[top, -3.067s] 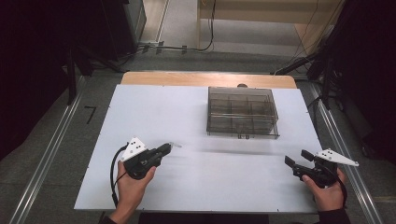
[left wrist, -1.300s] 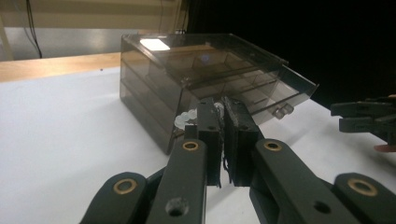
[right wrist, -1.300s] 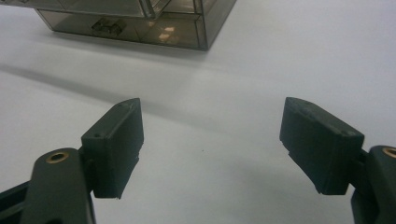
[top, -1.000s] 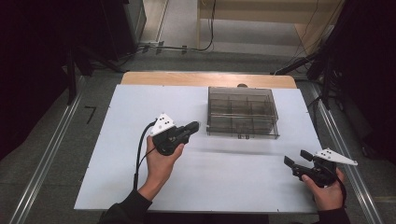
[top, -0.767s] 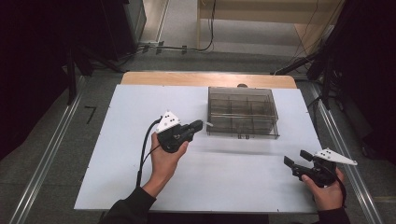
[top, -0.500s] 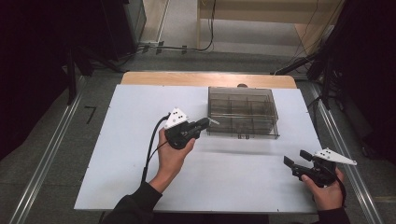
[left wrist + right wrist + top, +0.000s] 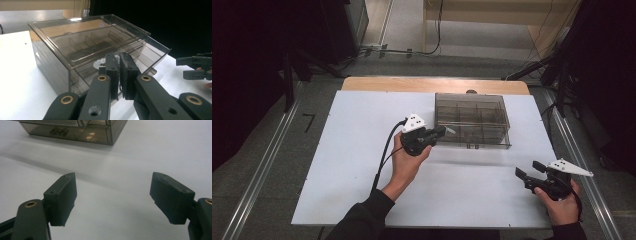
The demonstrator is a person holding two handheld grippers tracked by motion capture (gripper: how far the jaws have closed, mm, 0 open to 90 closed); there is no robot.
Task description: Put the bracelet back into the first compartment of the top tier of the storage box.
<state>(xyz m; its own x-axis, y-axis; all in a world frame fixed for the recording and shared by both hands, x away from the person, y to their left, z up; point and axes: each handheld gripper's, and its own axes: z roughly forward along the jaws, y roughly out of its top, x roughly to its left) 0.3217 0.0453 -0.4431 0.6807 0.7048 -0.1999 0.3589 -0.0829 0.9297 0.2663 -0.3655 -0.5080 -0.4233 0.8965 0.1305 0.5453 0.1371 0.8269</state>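
Left gripper (image 7: 438, 132) is nosing up to the smoked compartment box (image 7: 472, 120), jaws clenched and gripping nothing.

Box is sitting right ahead of its tips, front left corner nearest, lid looking slightly ajar. Better to be easing the closed tips in low and slow so the light box isn't skidding. Right gripper (image 7: 527, 170) is waiting released, well off to the side.

We hold our left tongs (image 7: 439, 131) stretched forward on an extended forearm, jaws pressed together with nothing between them. Our right tongs (image 7: 528, 172) sit low and near our body, jaws spread wide apart, level.
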